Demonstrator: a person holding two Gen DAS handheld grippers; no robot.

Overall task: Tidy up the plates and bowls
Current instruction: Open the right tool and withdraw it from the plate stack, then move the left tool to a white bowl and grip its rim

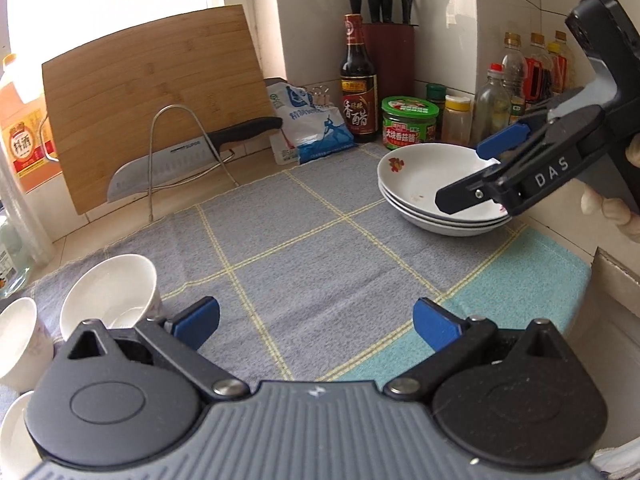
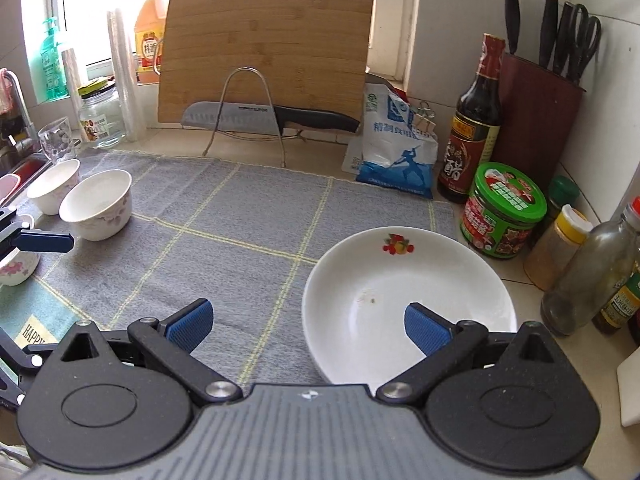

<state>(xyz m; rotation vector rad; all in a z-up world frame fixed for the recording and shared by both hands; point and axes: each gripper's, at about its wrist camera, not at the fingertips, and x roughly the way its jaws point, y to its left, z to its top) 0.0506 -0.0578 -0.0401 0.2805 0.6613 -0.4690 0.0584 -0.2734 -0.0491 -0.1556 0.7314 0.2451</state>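
The right gripper point(image 2: 308, 326) sits closest, its 2 blue pads spread as wide as they go with nothing pressed between them. The right pad hangs over the near part of the top plate point(image 2: 404, 300) and the left pad over the grey checked cloth point(image 2: 240, 208), so the plate's left rim falls between the jaws but is touched by neither, as far as I can see. From the left wrist view that plate tops a stack of plates point(image 1: 436, 196), 3 by my count, nested neatly near the sauce jars on the right of the cloth.

The left gripper point(image 1: 316, 326) is also spread apart and empty, with bare cloth between its pads. The nearest bowl point(image 1: 110, 292) lies just outside its left pad, and more white bowls point(image 2: 96, 204) stand loose beside it at the cloth's far left (at least 3, perhaps 4, none nested).

I'd judge the plates finished and the right jaws freshly clear of them, which puts the job at the bowls. The next move calls for 1 gripper to straddle a bowl's rim, 1 pad inside and 1 outside, clamp, lift and set it into a neighbour. Thin glazed walls could slip.
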